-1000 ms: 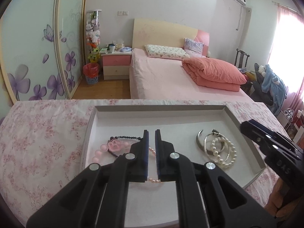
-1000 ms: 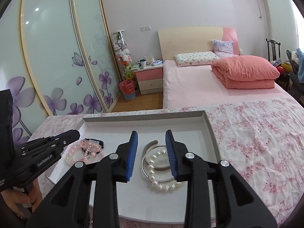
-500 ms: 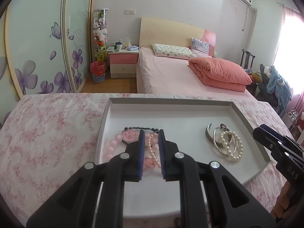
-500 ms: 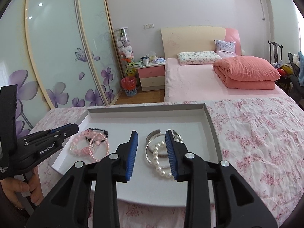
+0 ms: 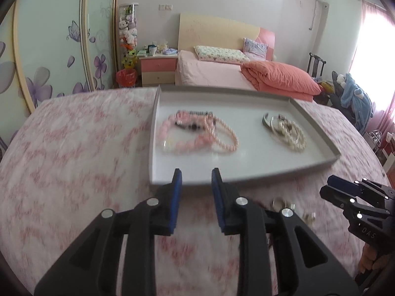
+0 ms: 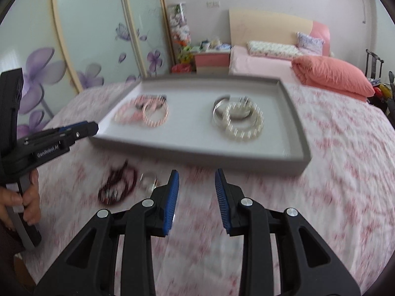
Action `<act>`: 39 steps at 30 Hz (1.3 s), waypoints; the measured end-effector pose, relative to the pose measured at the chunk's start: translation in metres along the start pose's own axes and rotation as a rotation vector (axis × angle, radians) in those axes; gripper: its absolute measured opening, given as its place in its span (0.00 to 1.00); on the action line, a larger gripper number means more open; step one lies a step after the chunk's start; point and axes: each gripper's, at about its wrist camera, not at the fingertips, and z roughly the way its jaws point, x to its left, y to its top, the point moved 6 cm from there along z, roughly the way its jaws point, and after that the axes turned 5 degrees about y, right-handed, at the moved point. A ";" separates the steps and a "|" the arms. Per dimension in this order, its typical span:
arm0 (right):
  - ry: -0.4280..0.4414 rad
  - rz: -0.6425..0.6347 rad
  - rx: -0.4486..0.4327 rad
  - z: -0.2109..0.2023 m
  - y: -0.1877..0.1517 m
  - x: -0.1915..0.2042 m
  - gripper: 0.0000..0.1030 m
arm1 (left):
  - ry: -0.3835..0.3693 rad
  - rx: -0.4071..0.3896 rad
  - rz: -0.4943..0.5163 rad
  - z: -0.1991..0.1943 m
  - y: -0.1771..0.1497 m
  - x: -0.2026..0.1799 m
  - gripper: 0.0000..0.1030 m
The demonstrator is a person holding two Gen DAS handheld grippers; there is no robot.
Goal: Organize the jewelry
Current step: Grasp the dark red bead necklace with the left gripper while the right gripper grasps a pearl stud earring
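Two empty tongs hover over a flowered counter (image 5: pixel 74 162) in front of a grey tray (image 5: pixel 246 170) of bracelets.

The tray lies on the counter's pink cloth, with a bed (image 5: pixel 212 74) behind it. Inside, a blurred cluster of pink bead bracelets (image 5: pixel 197 133) sits on the left, and well apart on the right a pearl bracelet (image 6: pixel 243 123) overlaps silver bangles (image 6: pixel 217 113); single pieces are hard to separate. On the cloth before the tray lie a dark red bracelet (image 6: pixel 117 185) and small silvery pieces (image 6: pixel 148 180), smeared and partly hidden behind the tongs. The left tongs (image 5: pixel 196 175) are opening with nothing between them. The right tongs (image 6: pixel 196 176) stand apart, also empty. A hand (image 6: pixel 22 204), cut off at the edge, grips the left tool's handle.
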 end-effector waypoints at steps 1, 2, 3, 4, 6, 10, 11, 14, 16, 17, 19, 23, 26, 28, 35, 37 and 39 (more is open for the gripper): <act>0.002 -0.005 0.013 0.000 -0.005 0.002 0.31 | -0.002 0.005 -0.001 -0.001 -0.002 0.000 0.26; 0.005 -0.010 0.024 0.001 -0.009 0.004 0.31 | -0.004 0.013 -0.002 -0.002 -0.007 0.001 0.27; 0.007 -0.017 0.037 0.002 -0.013 0.006 0.31 | -0.004 0.017 -0.002 -0.003 -0.009 0.001 0.27; 0.011 -0.023 0.047 0.002 -0.017 0.009 0.31 | -0.006 0.021 -0.002 -0.003 -0.012 0.002 0.27; 0.016 -0.032 0.058 0.004 -0.019 0.013 0.31 | -0.010 0.026 -0.001 -0.004 -0.015 0.001 0.27; 0.015 -0.059 0.075 0.007 -0.022 0.020 0.31 | -0.020 0.023 0.007 -0.007 -0.016 -0.003 0.30; 0.010 -0.068 0.082 0.009 -0.022 0.022 0.31 | -0.022 0.022 0.010 -0.008 -0.016 -0.004 0.31; -0.004 -0.088 0.106 0.015 -0.025 0.025 0.30 | -0.030 0.026 0.018 -0.009 -0.017 -0.009 0.31; -0.014 -0.098 0.105 0.016 -0.024 0.025 0.21 | -0.038 0.032 0.026 -0.009 -0.018 -0.014 0.32; -0.019 -0.097 0.108 0.016 -0.024 0.024 0.17 | -0.040 0.034 0.029 -0.009 -0.019 -0.016 0.33; -0.030 -0.085 0.104 0.014 -0.024 0.020 0.14 | -0.051 0.044 0.038 -0.007 -0.022 -0.021 0.35; -0.108 -0.034 0.092 0.011 -0.021 -0.005 0.14 | -0.074 0.061 0.061 -0.006 -0.027 -0.032 0.46; -0.172 0.036 0.079 0.008 -0.017 -0.031 0.14 | -0.084 0.067 0.086 -0.007 -0.029 -0.042 0.53; -0.193 0.080 0.071 0.006 -0.016 -0.045 0.14 | -0.085 0.072 0.107 -0.006 -0.030 -0.049 0.56; -0.191 0.117 0.064 0.004 -0.017 -0.056 0.14 | -0.069 0.118 0.155 0.004 -0.038 -0.065 0.65; -0.201 0.108 0.067 0.004 -0.017 -0.055 0.14 | -0.051 0.137 0.171 0.009 -0.042 -0.069 0.66; -0.205 0.104 0.068 0.006 -0.015 -0.054 0.14 | -0.039 0.152 0.184 0.014 -0.045 -0.073 0.66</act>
